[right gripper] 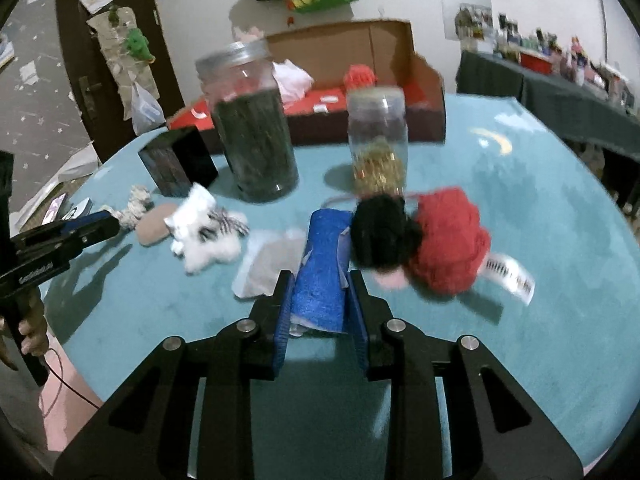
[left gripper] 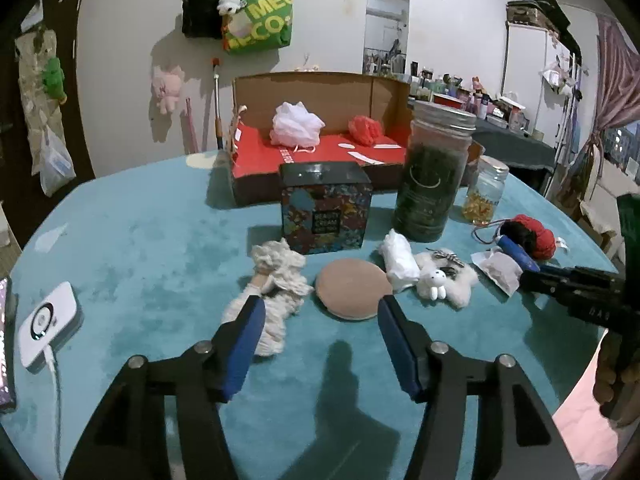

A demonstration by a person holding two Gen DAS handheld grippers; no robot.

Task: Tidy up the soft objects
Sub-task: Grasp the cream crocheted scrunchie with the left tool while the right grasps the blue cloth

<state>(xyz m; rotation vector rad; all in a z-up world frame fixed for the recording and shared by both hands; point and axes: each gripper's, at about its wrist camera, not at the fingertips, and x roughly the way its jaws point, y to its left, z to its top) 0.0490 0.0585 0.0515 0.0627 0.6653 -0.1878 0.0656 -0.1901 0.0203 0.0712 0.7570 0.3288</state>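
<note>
- My left tongs (left gripper: 320,312) gape with nothing held — a tan pad (left gripper: 352,290) lies just ahead, before the patterned box (left gripper: 326,210).
- My right tongs (right gripper: 318,280) pinch a blue roll (right gripper: 322,256), right of that box, on the bench (right gripper: 540,220).

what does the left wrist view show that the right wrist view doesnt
Only the left wrist view: the open left gripper above the tan round pad, with nothing between its fingers, and a white device on a cable at the table's left edge.

Only the right wrist view: the right gripper shut on the blue sponge, and the white tag beside the red-and-black puff.

Both: the cardboard box holding a white puff and an orange puff, the tall green-filled jar, the small jar and the white bunny toy.
</note>
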